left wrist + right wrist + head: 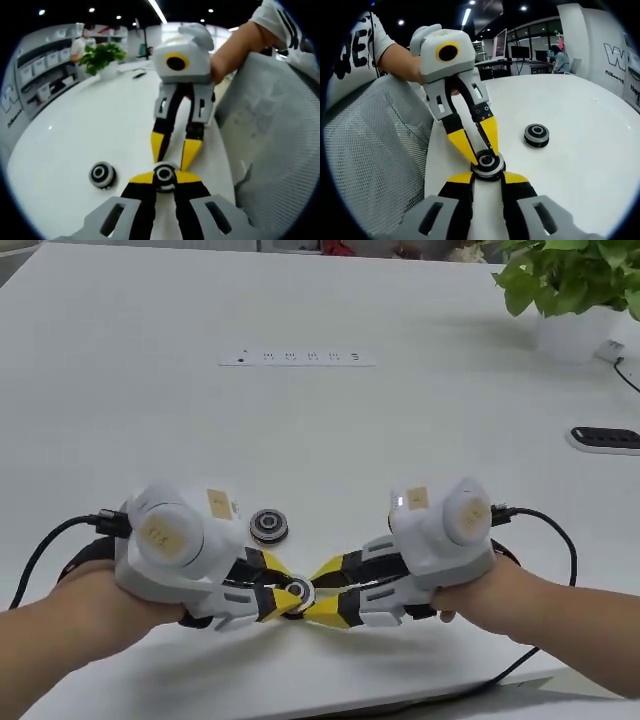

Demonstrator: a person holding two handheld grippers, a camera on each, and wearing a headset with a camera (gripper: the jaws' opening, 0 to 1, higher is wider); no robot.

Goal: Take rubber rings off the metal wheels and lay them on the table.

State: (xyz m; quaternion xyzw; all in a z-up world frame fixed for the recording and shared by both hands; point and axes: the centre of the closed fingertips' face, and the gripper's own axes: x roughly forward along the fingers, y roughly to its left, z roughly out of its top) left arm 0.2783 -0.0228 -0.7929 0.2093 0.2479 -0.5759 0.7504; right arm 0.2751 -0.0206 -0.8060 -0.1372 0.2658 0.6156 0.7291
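Observation:
A metal wheel with a black rubber ring (297, 594) is held just above the white table (330, 430) near its front edge. My left gripper (284, 599) comes at it from the left and my right gripper (316, 601) from the right, both shut on it, yellow tips meeting. In the left gripper view the wheel (165, 174) sits between my own jaws (164, 178), and the right gripper (173, 150) pinches its far side. The right gripper view shows the same wheel (488, 165). A second ringed wheel (269, 525) lies flat behind the left gripper.
A power strip (297, 358) is set into the table at mid-distance. A potted plant (570, 285) and a black oval socket (605, 438) stand at the far right. A mesh chair back (375, 165) is close to the table's front edge.

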